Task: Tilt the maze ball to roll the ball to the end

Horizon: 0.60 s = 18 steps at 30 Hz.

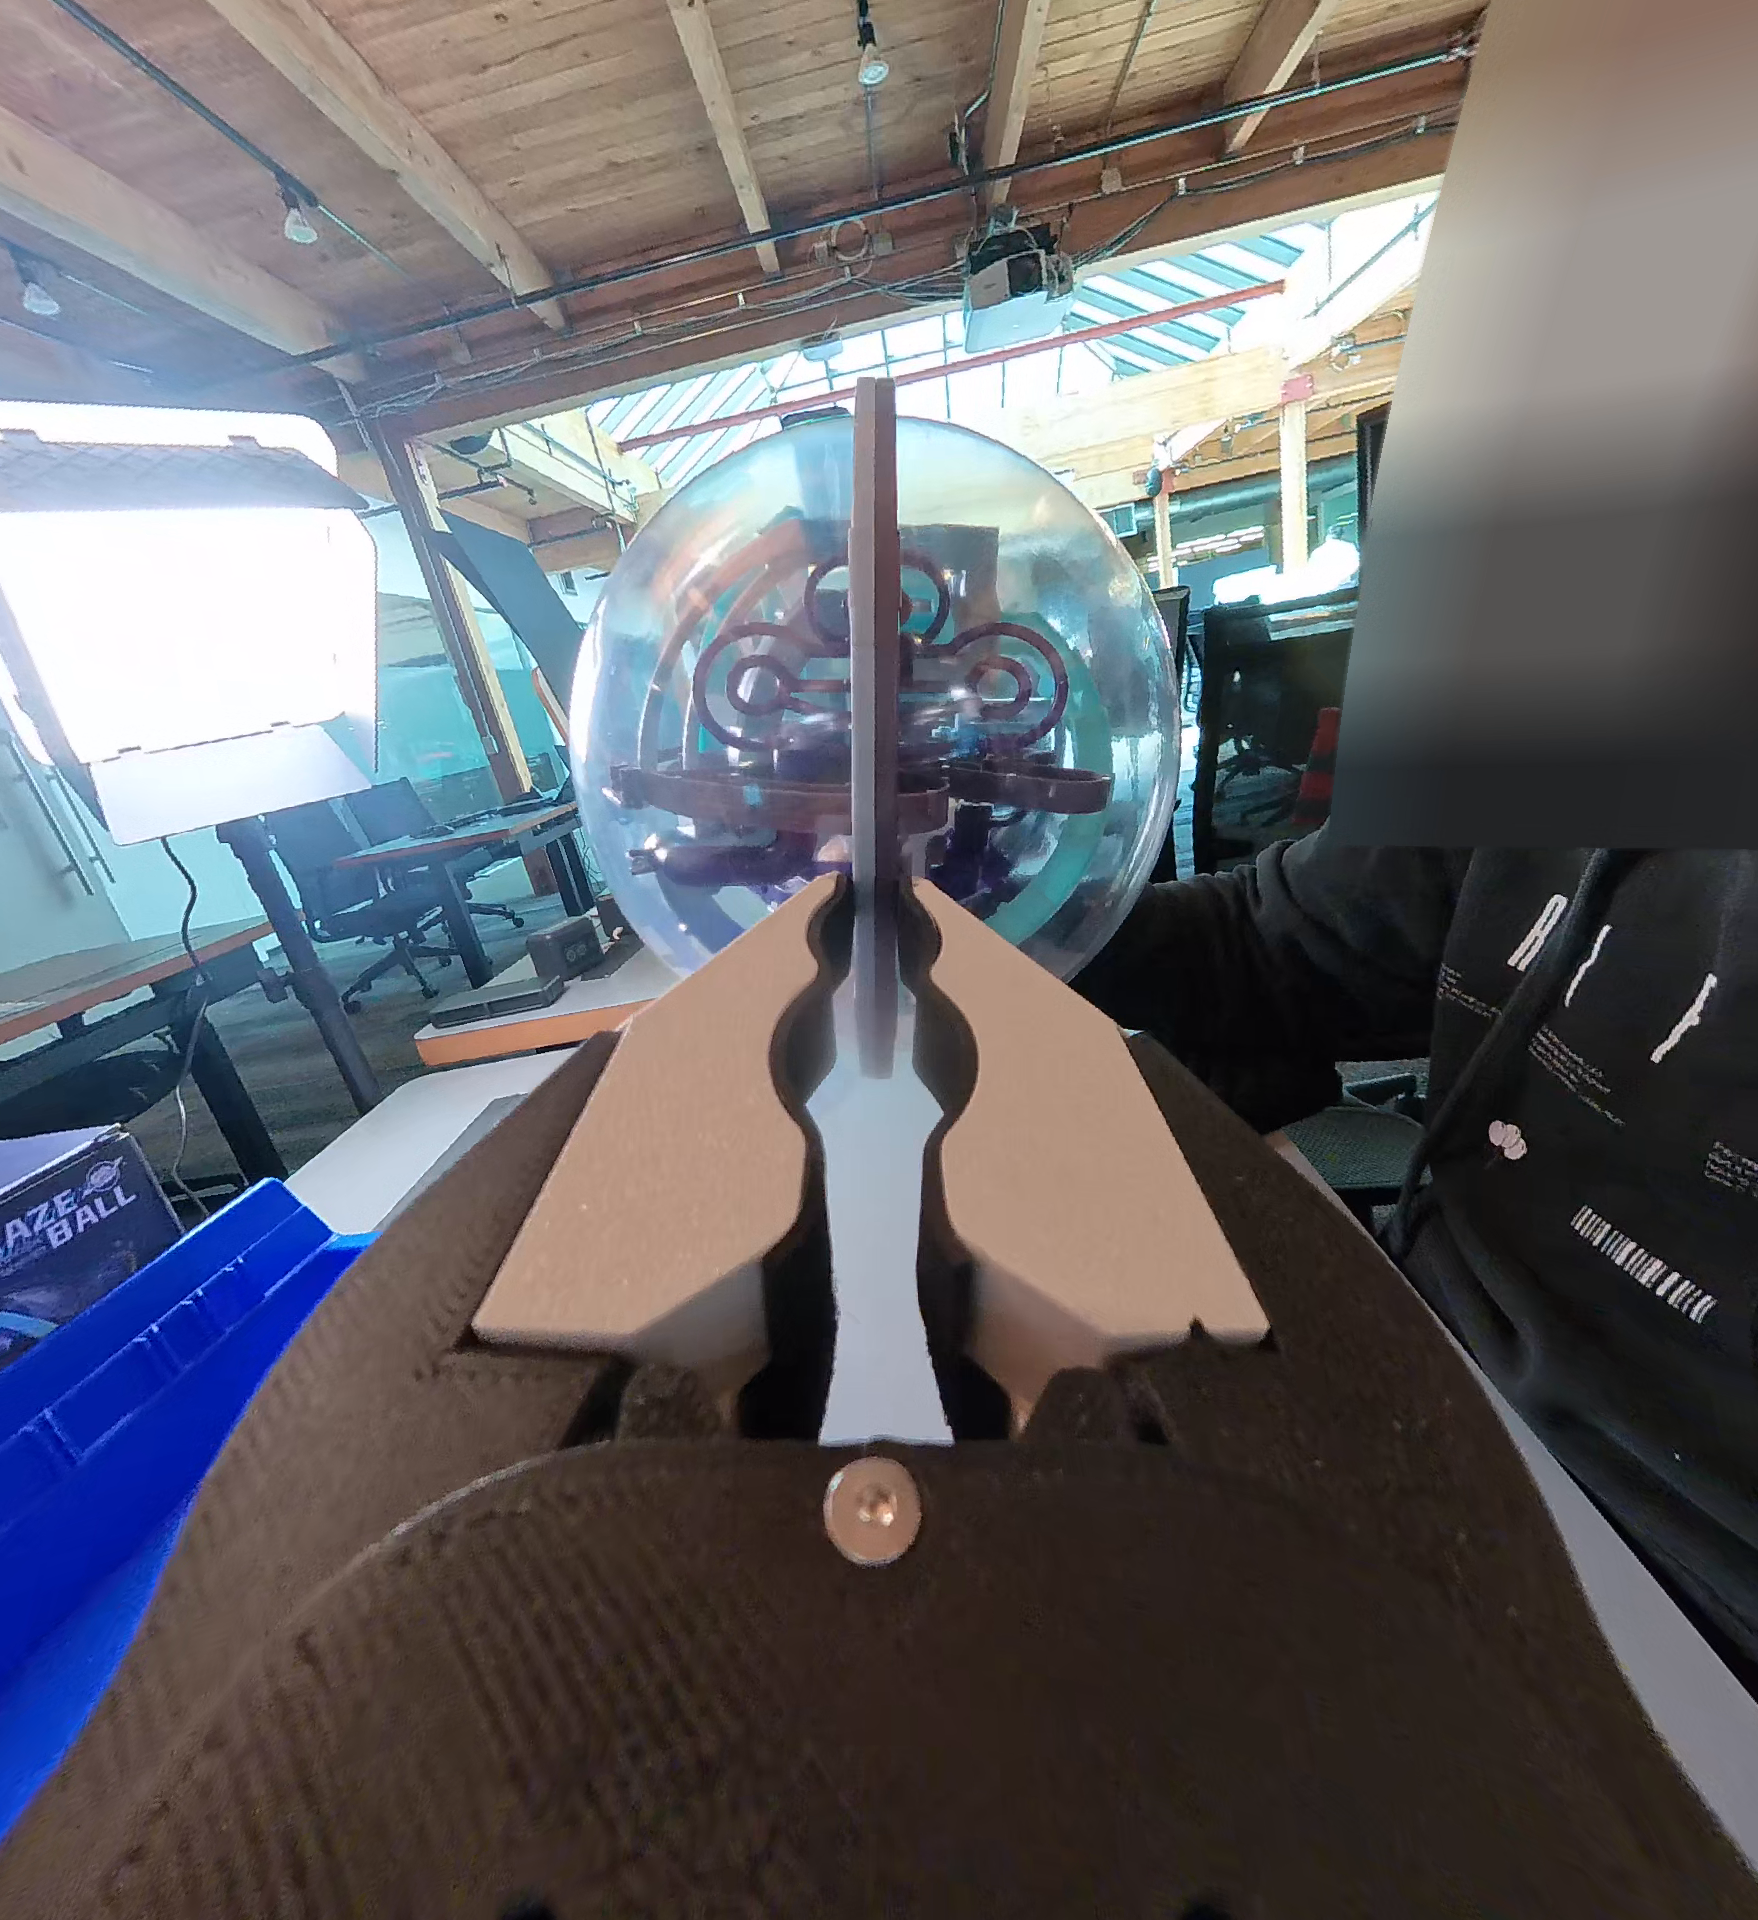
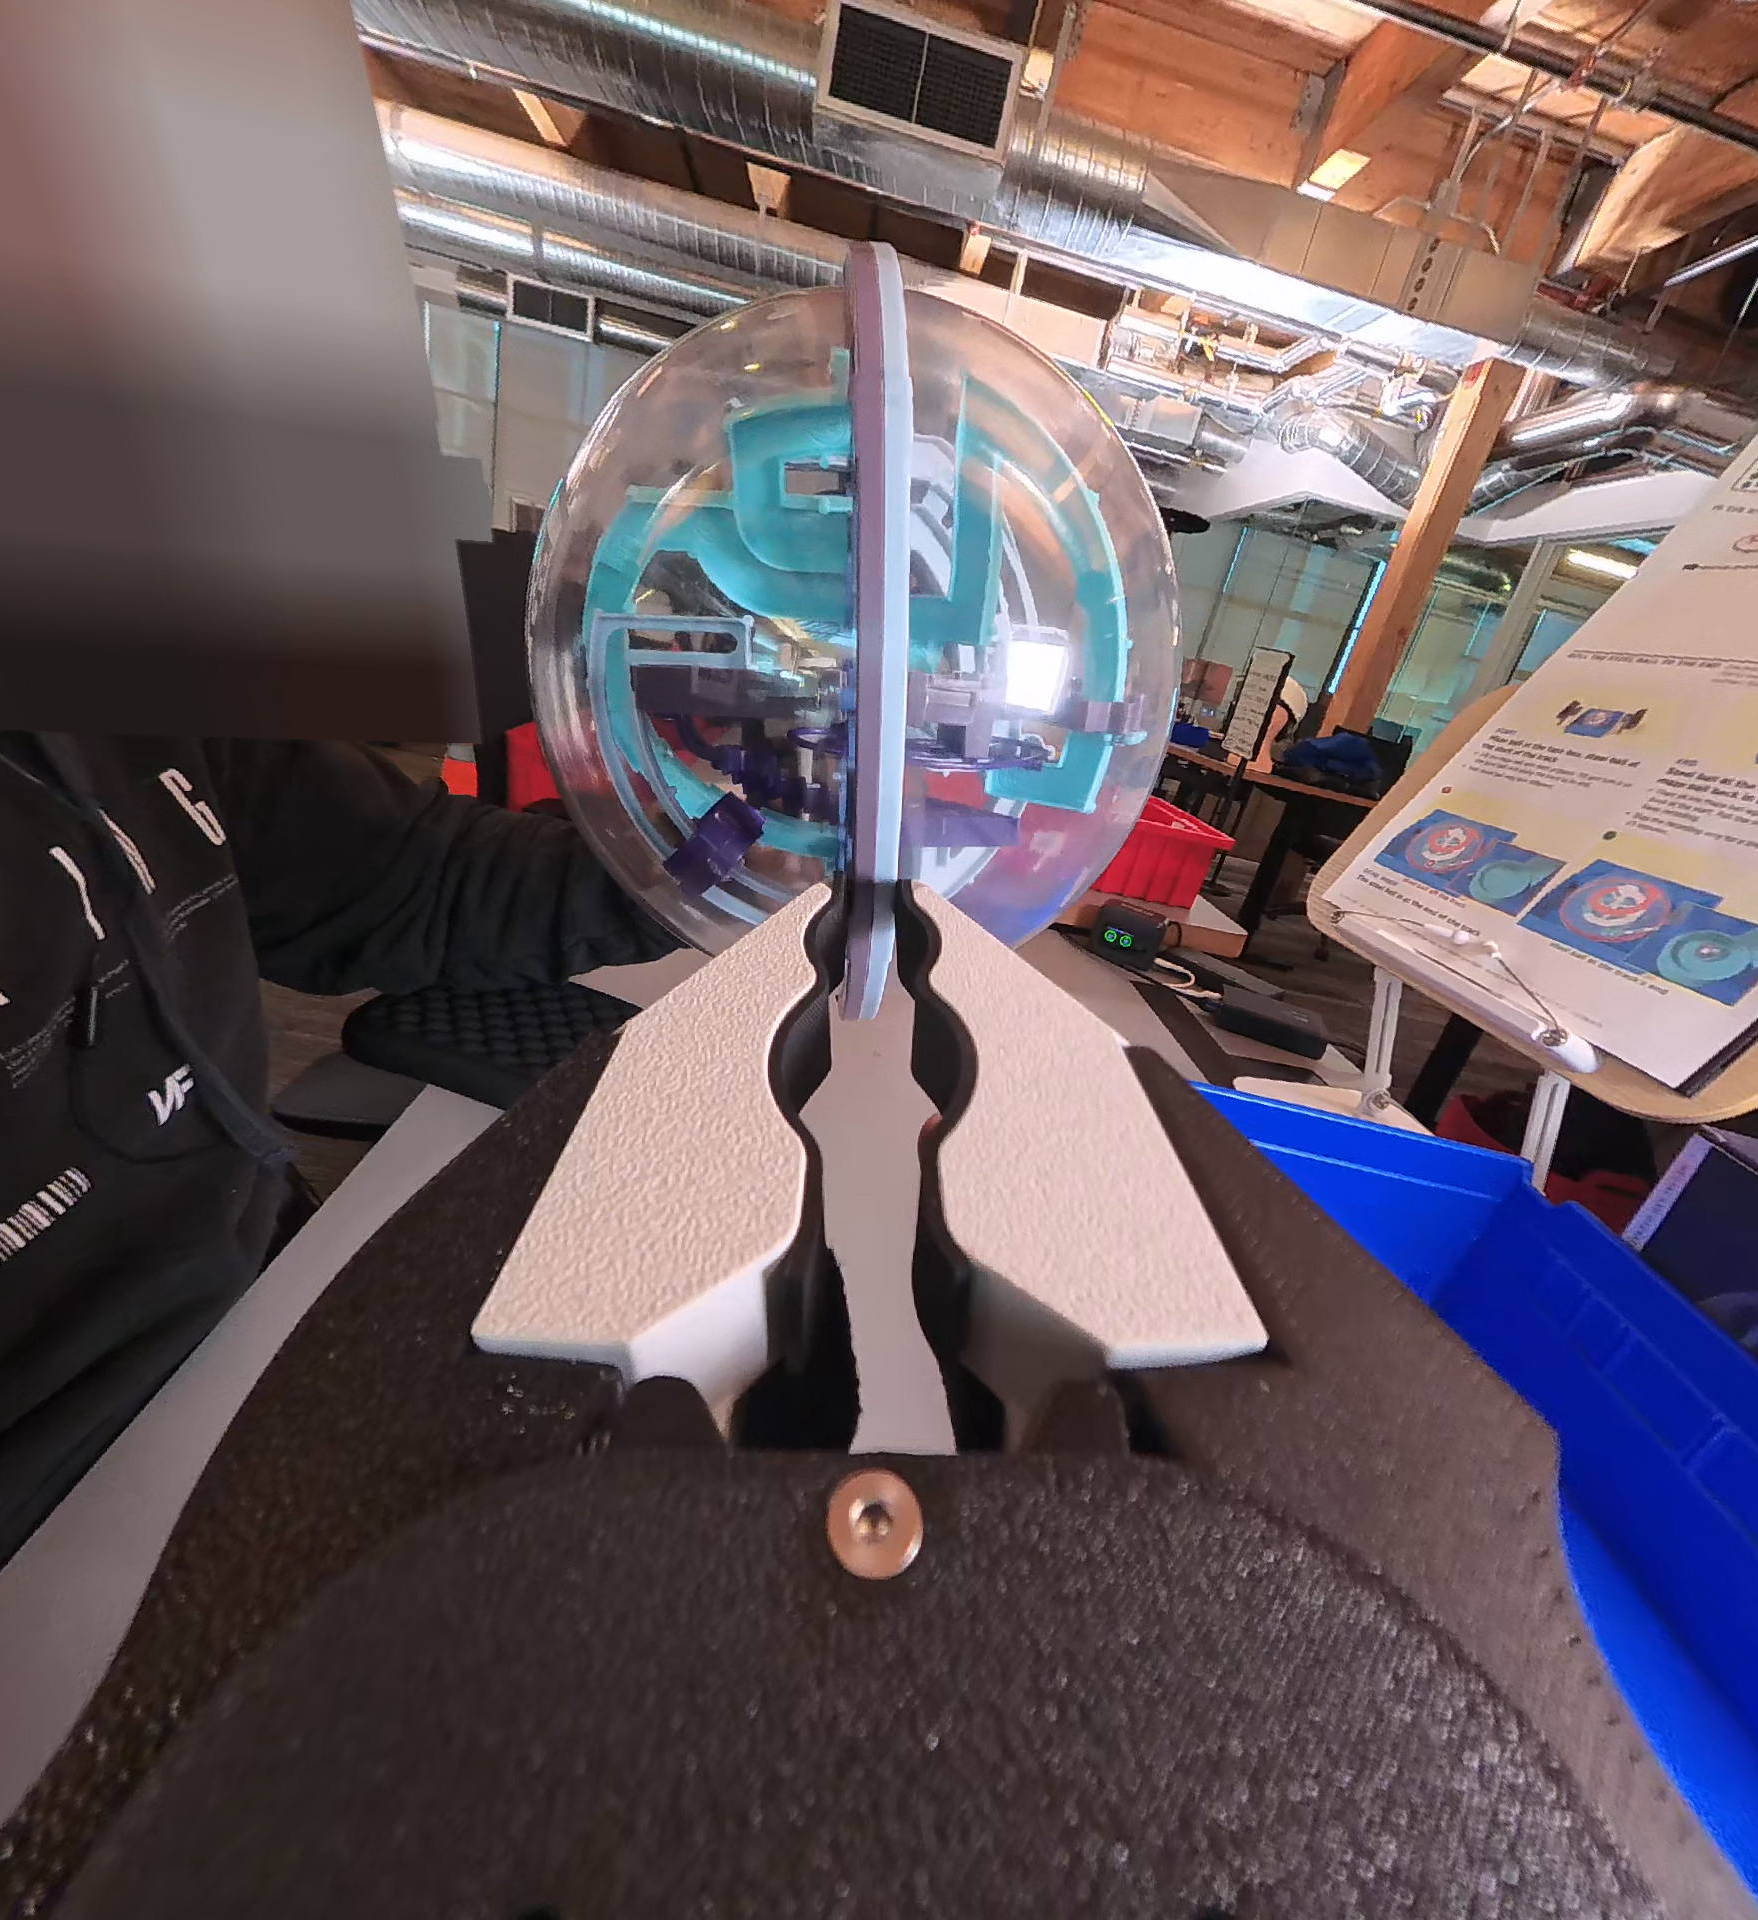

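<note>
Clear maze ball (image 1: 1010, 644) rim clamped by left tongs (image 1: 877, 914) and right tongs (image 2: 867, 914), instruction board (image 2: 1602, 790) right view only

Probably an open-plan office or lab: desks (image 1: 459, 847), office chairs (image 1: 376, 894), timber ceiling beams (image 1: 729, 135) and exposed silver ducts (image 2: 646, 166).

A blue plastic bin (image 1: 75, 1455) sits low on my left side, and a dark box (image 1: 23, 1236) with a picture on it stands just behind it. A bright light panel (image 1: 179, 613) stands on a pole past that. A person in a black hoodie (image 2: 75, 1039) sits close by. A paper sheet (image 2: 1602, 810) with pictures leans on a wooden stand, near a red bin (image 2: 1166, 862).
</note>
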Each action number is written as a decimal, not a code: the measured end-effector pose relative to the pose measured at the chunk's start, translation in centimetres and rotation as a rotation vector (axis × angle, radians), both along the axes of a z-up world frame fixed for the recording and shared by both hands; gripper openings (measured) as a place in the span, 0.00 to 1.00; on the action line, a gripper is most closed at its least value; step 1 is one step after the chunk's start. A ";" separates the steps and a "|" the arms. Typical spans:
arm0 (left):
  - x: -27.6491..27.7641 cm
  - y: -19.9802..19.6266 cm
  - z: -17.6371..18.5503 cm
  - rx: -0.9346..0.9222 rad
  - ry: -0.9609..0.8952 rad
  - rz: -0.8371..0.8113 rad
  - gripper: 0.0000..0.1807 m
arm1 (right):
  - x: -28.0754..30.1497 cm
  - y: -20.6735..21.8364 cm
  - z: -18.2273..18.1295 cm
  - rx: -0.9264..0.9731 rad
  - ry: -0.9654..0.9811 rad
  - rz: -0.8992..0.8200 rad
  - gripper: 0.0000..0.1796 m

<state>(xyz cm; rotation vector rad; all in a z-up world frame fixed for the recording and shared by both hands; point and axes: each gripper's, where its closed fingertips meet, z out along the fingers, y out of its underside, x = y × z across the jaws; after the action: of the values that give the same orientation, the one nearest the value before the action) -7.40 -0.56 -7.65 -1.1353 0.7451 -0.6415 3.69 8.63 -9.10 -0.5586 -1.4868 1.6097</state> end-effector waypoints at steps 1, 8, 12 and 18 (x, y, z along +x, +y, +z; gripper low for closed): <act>0.0 0.0 0.0 -0.004 -0.003 0.000 0.04 | 0.0 0.0 -0.1 -0.003 -0.003 0.001 0.04; -0.4 0.1 -0.6 -0.045 -0.045 -0.001 0.04 | -0.4 0.1 -1.0 -0.035 -0.042 0.000 0.04; -0.5 0.1 -1.1 -0.058 -0.046 0.002 0.04 | -0.6 0.1 -1.7 -0.049 -0.058 0.003 0.04; -0.7 0.2 -1.1 -0.068 -0.059 0.000 0.04 | -0.8 0.2 -2.3 -0.064 -0.077 0.005 0.04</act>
<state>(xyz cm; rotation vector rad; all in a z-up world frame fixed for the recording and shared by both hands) -8.06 -0.36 -8.78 -1.1741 0.6773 -0.7015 2.88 8.80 -11.41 -0.6599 -1.4982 1.6613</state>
